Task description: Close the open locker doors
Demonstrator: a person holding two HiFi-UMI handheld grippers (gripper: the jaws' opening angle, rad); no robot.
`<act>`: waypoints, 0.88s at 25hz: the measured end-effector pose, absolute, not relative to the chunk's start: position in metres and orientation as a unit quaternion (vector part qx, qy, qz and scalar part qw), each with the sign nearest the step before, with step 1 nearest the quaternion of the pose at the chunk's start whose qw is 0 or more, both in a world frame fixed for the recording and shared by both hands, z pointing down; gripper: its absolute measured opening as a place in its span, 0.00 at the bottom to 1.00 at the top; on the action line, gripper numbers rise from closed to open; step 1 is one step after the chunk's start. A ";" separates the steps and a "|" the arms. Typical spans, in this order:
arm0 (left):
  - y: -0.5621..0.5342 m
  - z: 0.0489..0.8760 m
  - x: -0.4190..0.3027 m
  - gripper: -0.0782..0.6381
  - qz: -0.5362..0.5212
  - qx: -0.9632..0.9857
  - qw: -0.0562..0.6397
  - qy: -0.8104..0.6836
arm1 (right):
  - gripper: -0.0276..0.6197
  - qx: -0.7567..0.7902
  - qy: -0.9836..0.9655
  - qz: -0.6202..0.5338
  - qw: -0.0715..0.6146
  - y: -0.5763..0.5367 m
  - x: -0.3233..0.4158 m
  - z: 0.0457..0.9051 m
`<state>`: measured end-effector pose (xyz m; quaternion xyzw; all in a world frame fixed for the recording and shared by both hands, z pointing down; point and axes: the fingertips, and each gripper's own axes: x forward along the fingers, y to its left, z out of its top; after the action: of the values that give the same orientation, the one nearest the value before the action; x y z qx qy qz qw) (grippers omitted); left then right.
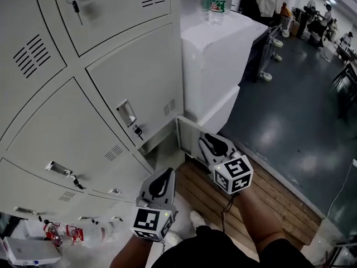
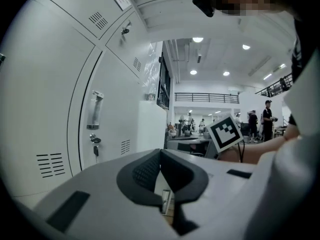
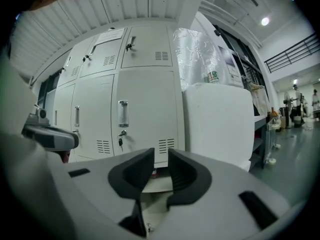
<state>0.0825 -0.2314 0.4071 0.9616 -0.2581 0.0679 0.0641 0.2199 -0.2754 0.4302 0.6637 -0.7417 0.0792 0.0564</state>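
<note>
A bank of pale grey lockers [image 1: 83,105] fills the left of the head view, most doors closed, some with keys in their locks [image 1: 136,130]. At the bottom right corner one low compartment [image 1: 160,148] stands open, its small door [image 1: 187,140] swung out edge-on toward me. My right gripper [image 1: 212,141] is just right of that door with its jaws a narrow gap apart and nothing between them; in the right gripper view [image 3: 161,153] it faces the lockers above the open compartment [image 3: 159,183]. My left gripper [image 1: 165,176] hangs lower and nearer me, shut and empty [image 2: 160,151].
A white cabinet [image 1: 217,54] with a water bottle [image 1: 217,3] on top stands right of the lockers. Wooden boards [image 1: 268,194] lie under my right arm. Plastic bottles [image 1: 72,233] and a white box [image 1: 28,251] lie at lower left. People stand far off in the hall.
</note>
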 end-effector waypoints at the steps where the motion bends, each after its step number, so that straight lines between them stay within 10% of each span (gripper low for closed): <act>1: -0.230 0.410 0.087 0.12 0.071 0.963 0.066 -0.253 | 0.15 0.669 -0.737 0.082 0.056 -0.272 0.226 0.434; 22: -0.210 0.503 0.170 0.12 0.118 0.969 0.115 -0.184 | 0.05 0.728 -0.665 0.151 0.073 -0.216 0.315 0.535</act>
<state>0.1700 -0.2100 0.5026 0.9690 -0.1837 0.1184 0.1149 0.3154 -0.2160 0.5354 0.7277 -0.6650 0.1514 0.0730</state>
